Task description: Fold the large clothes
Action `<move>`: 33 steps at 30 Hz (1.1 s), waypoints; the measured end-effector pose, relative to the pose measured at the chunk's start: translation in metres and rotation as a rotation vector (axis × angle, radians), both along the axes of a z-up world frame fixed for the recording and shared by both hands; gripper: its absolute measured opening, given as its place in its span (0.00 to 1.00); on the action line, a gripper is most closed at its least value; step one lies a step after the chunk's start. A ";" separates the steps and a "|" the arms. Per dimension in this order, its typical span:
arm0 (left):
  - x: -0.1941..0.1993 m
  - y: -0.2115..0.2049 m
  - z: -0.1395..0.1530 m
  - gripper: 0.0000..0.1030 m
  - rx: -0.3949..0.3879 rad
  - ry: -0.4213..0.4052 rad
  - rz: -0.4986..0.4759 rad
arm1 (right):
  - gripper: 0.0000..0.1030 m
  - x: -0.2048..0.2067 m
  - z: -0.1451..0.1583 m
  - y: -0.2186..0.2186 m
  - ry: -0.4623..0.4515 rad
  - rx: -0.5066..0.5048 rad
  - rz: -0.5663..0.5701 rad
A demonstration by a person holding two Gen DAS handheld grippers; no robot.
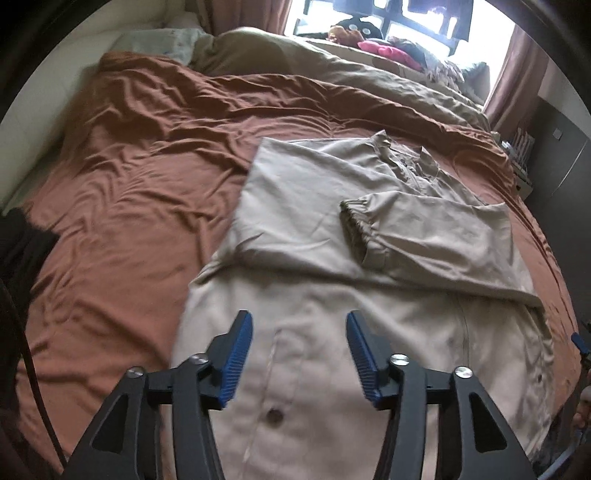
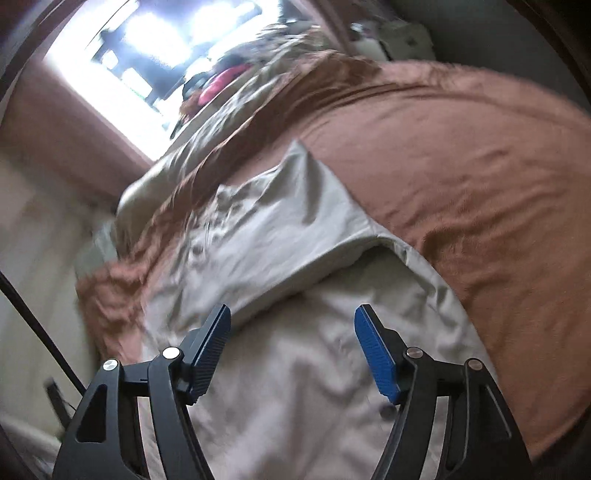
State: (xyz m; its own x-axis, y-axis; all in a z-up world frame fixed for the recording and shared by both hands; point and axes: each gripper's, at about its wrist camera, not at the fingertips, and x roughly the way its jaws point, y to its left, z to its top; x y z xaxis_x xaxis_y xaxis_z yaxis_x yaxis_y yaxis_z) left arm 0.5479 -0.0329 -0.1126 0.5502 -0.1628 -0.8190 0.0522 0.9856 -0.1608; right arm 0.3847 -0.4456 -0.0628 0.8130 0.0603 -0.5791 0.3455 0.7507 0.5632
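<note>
A large beige jacket point(image 1: 332, 236) lies flat on the bed, with both sleeves folded across its chest; the upper sleeve's elastic cuff point(image 1: 354, 221) points left. My left gripper point(image 1: 299, 321) hangs open above the jacket's lower front, near a dark button point(image 1: 275, 416), with nothing between its blue pads. In the blurred, tilted right wrist view the same jacket point(image 2: 280, 258) fills the middle. My right gripper point(image 2: 291, 314) is open over its lower half, just below a folded sleeve edge, and holds nothing.
A rust-brown sheet point(image 1: 140, 177) covers the bed around the jacket. An olive duvet point(image 1: 369, 77) and pillows lie at the bed's far side under a bright window point(image 1: 369, 18). Clutter sits on the sill. A dark cabinet point(image 1: 565, 155) stands at the right.
</note>
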 end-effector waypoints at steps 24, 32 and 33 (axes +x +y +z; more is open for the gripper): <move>-0.199 0.080 0.013 0.76 -0.081 -0.078 0.092 | 0.77 -0.184 0.033 0.069 0.067 -0.363 0.108; -0.254 0.092 0.019 0.97 -0.097 -0.125 0.113 | 0.86 -0.231 0.014 0.071 0.133 -0.398 0.073; -0.258 0.093 0.017 0.97 -0.102 -0.121 0.114 | 0.86 -0.234 0.011 0.069 0.135 -0.387 0.073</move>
